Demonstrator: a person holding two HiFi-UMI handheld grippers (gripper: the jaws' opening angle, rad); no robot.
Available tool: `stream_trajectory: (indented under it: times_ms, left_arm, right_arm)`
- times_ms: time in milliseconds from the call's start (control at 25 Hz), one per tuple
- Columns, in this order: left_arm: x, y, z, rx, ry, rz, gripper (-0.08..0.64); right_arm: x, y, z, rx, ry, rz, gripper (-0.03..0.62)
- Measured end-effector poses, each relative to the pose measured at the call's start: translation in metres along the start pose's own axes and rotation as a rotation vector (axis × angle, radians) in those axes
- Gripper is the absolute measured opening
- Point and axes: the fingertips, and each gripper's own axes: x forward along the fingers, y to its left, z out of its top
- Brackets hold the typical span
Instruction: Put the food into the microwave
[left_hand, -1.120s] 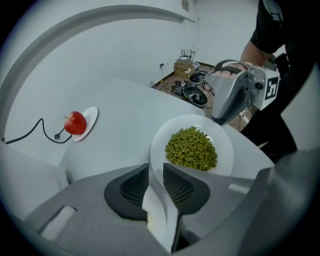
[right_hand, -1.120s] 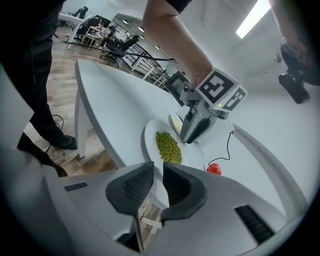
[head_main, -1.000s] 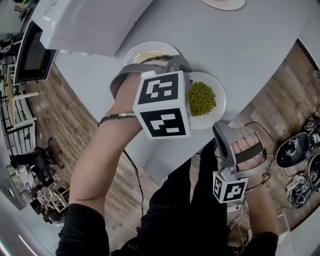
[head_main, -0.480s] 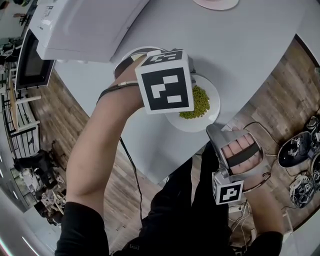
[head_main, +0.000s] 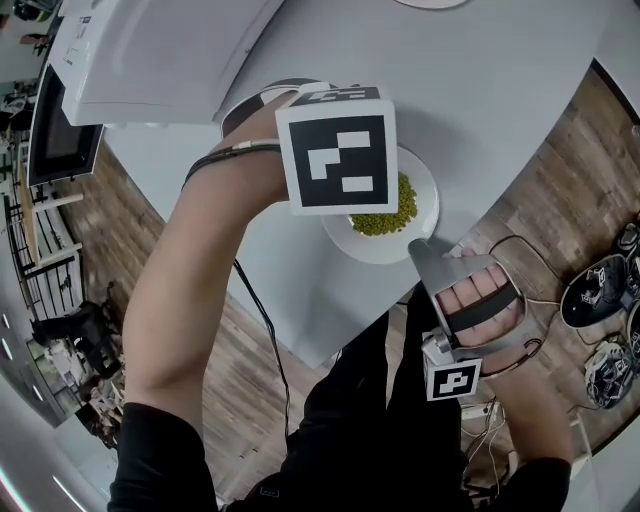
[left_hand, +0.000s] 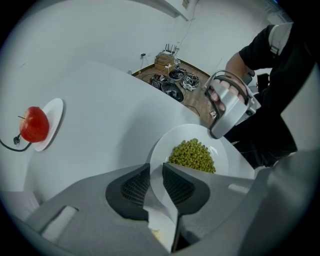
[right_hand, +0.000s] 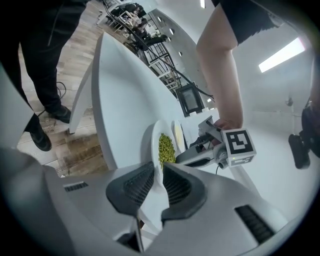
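Note:
A white plate of green peas lies on the round white table near its front edge. My right gripper is shut on the plate's near rim, seen edge-on in the right gripper view. My left gripper points steeply down at the plate's opposite rim, with its jaws shut on it beside the peas. In the head view its marker cube hides the jaws. The white microwave stands at the back left with its dark door swung open.
A second plate with yellow food sits just behind the pea plate, mostly under my left hand. A red apple rests on a small plate farther off. Cables and gear lie on the wooden floor at the right.
My left gripper has tipped downward and shifted toward the far side of the pea plate, now covering the yellow-food plate. The pea plate has slid slightly left. The right gripper has barely moved.

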Motion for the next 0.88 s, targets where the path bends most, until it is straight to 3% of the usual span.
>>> stream_trajectory:
  times_ms: [400, 600, 720, 800, 880]
  left_arm:
    - [-0.001, 0.005, -0.003, 0.006, 0.026, 0.043, 0.074]
    - [0.000, 0.007, 0.002, 0.020, 0.040, 0.073, 0.075]
    - [0.000, 0.008, 0.001, 0.030, 0.042, 0.095, 0.075]
    - [-0.006, 0.013, 0.002, 0.028, 0.020, 0.146, 0.074]
    - [-0.020, 0.025, -0.001, 0.027, 0.006, 0.249, 0.075]
  right_arm:
    - [0.014, -0.006, 0.012, -0.014, -0.001, -0.060, 0.037]
    - [0.019, -0.004, 0.018, -0.013, 0.013, -0.013, 0.029]
    - [0.019, -0.003, 0.017, -0.018, 0.036, -0.031, 0.029]
    - [0.017, -0.003, 0.014, -0.014, 0.050, -0.056, 0.029]
    - [0.015, -0.005, 0.012, -0.014, 0.055, -0.083, 0.026]
